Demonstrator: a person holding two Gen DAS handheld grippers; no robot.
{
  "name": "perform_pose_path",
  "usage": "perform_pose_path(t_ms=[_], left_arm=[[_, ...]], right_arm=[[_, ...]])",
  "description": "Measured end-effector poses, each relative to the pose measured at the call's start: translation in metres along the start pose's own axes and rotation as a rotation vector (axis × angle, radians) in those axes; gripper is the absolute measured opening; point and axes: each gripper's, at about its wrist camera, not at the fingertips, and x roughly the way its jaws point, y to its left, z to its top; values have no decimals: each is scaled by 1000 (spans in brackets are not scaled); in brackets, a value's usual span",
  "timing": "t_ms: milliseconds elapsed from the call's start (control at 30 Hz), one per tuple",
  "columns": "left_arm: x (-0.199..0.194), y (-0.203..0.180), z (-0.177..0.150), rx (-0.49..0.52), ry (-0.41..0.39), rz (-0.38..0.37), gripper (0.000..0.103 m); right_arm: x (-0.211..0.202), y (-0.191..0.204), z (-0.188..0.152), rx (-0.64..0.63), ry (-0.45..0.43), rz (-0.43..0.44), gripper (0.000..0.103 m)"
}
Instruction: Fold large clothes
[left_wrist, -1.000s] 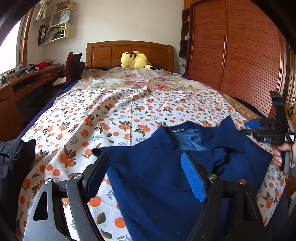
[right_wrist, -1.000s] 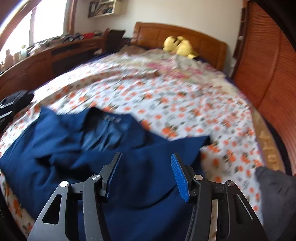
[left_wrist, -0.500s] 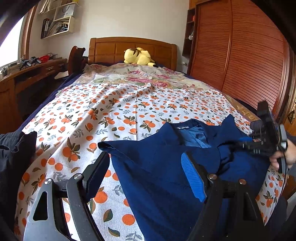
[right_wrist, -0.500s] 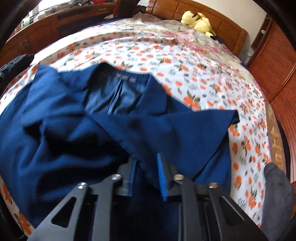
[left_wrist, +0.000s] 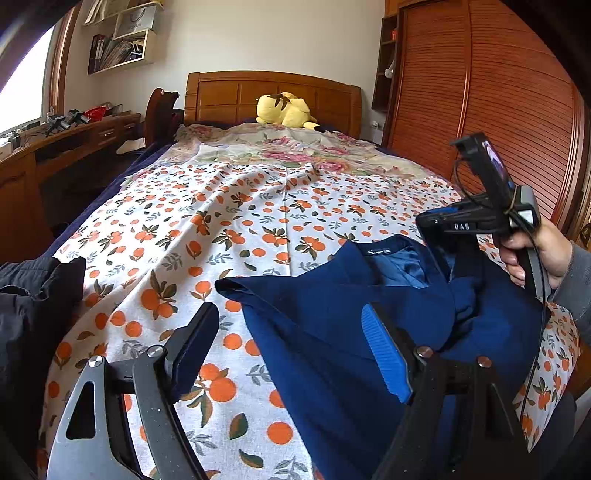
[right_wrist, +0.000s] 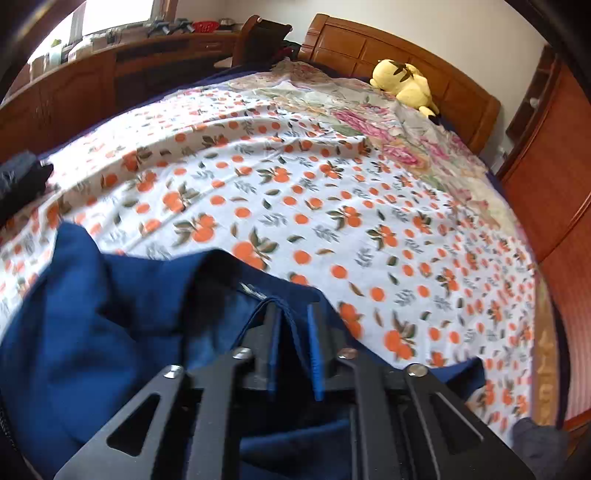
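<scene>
A dark blue jacket (left_wrist: 332, 317) lies crumpled at the near end of the bed, collar and lining facing up. It also shows in the right wrist view (right_wrist: 110, 332). My left gripper (left_wrist: 291, 350) is open and empty, hovering over the jacket's left edge. My right gripper (right_wrist: 293, 343) is shut on a fold of the jacket's front edge and lifts it. In the left wrist view the right gripper (left_wrist: 439, 225) is held by a hand above the jacket's right side.
The bed is covered by an orange-print sheet (left_wrist: 229, 221). A yellow plush toy (left_wrist: 286, 110) lies by the wooden headboard. Dark clothing (left_wrist: 33, 306) sits at the bed's left edge. A desk (left_wrist: 55, 147) stands left, a wooden wardrobe (left_wrist: 517, 92) right.
My right gripper closed on the jacket's front edge and lifted it up and toward the collar. The left gripper stayed open and drifted slightly.
</scene>
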Motion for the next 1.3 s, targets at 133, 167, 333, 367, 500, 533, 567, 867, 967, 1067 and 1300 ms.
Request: perform_pose_path(t_ms=[133, 167, 333, 367, 500, 533, 567, 867, 967, 1067, 1300], left_arm=[[0, 3, -1, 1, 4, 6, 80], [1, 4, -1, 1, 6, 8, 80], [3, 8, -1, -6, 14, 18, 80], [4, 8, -1, -6, 16, 21, 80], [9, 9, -3, -5, 30, 28, 80], [10, 9, -4, -4, 33, 31, 80], [11, 9, -4, -4, 35, 33, 80], [13, 10, -6, 0, 43, 46, 80], [15, 13, -6, -4, 49, 49, 80], [16, 14, -6, -6, 51, 50, 80], [15, 16, -6, -12, 52, 51, 80]], right_arm=[[-10, -2, -1, 19, -60, 28, 49], [-12, -1, -4, 21, -59, 40, 49], [-25, 14, -29, -6, -43, 122, 49], [-27, 20, -37, -15, -39, 150, 49], [-33, 42, -60, -43, -16, 238, 49], [-34, 48, -66, -48, -7, 262, 49], [-35, 54, -72, -56, 1, 281, 49], [-41, 94, -98, -156, 55, 361, 49], [-43, 104, -100, -195, 61, 351, 49], [-41, 108, -102, -220, 73, 323, 49], [-27, 120, -95, -321, 86, 182, 48]])
